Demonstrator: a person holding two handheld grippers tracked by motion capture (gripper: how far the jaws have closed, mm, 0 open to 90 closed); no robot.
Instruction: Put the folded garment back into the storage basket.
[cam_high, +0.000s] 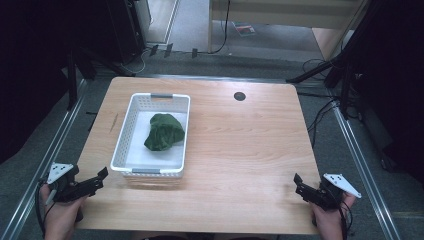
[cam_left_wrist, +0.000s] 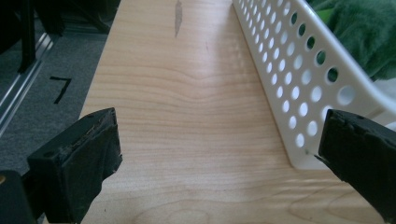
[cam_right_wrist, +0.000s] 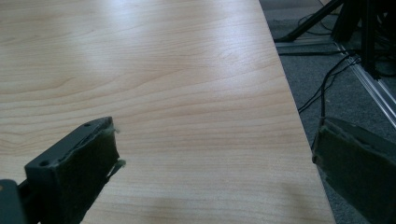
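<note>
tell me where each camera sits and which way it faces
High view: above the person's side, looking forward and down on the table, basket and green cloth; both hands show, with the left gripper and right gripper.
Left gripper view: rides the left gripper, looking along its open fingers over the table's left edge; shares the basket and cloth with the high view.
Right gripper view: rides the right gripper, looking along its open fingers at bare table and the right edge.

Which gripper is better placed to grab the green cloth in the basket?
Probably left. The left gripper sits open by the white basket holding the green cloth; the right gripper, also open, is across the table.
</note>
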